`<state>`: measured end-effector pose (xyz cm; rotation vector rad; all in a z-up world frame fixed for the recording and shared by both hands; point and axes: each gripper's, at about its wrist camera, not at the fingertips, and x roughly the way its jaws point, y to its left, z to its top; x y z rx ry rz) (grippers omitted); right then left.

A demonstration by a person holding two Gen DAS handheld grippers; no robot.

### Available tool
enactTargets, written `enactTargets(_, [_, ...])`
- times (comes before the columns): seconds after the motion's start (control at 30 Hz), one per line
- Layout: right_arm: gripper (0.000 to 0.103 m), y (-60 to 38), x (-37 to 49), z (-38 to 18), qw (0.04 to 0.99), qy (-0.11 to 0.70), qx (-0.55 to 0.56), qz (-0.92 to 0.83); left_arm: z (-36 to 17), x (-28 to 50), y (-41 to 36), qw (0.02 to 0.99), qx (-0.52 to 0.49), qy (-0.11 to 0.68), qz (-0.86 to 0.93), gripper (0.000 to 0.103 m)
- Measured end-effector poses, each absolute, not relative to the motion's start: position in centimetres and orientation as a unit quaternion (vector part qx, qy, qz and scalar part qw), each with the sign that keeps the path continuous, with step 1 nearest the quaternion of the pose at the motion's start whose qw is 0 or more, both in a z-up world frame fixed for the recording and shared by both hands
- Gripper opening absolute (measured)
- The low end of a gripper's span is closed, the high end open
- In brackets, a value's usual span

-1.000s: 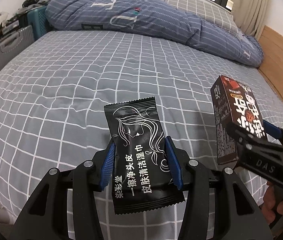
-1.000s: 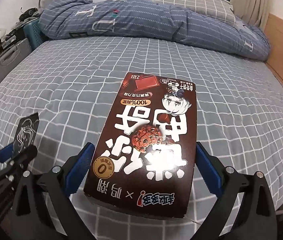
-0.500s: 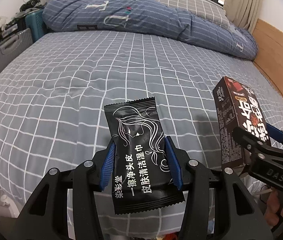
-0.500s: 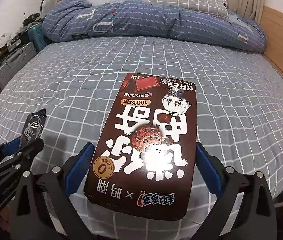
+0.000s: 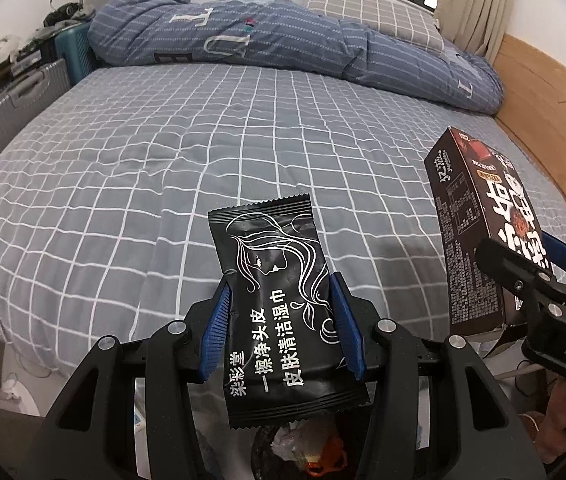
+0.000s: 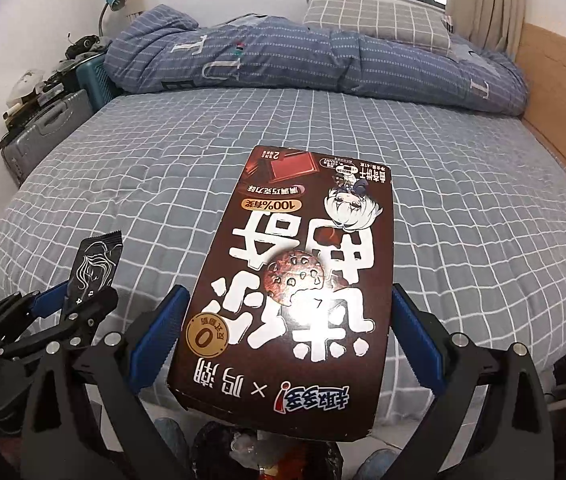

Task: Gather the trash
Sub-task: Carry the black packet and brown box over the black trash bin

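Note:
My left gripper is shut on a black wet-wipe packet with a white line drawing and white characters. It also shows in the right wrist view, at the left. My right gripper is shut on a brown cookie box, which also shows at the right of the left wrist view. Both are held off the near edge of the bed. Below them sits a trash bin with crumpled wrappers, also seen in the right wrist view.
The bed has a grey checked sheet and a rolled blue duvet at its far end with a pillow. Suitcases stand at the left. A wooden bed frame runs along the right.
Both grippers have pulled back from the bed with their items still held. The bed's near edge and the trash bin below have come into view.

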<state>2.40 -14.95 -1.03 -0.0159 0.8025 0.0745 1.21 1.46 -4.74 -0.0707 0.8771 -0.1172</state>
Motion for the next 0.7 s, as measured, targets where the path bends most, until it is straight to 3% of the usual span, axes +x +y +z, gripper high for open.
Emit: enactTargets(0.7, [0.093, -16.5, -6.9, -0.6, 0.914, 0.404, 0.003, 0.038, -4.8, -7.2, 0.4, 0.892, -0.029, 0.446, -0.06, 0.047])
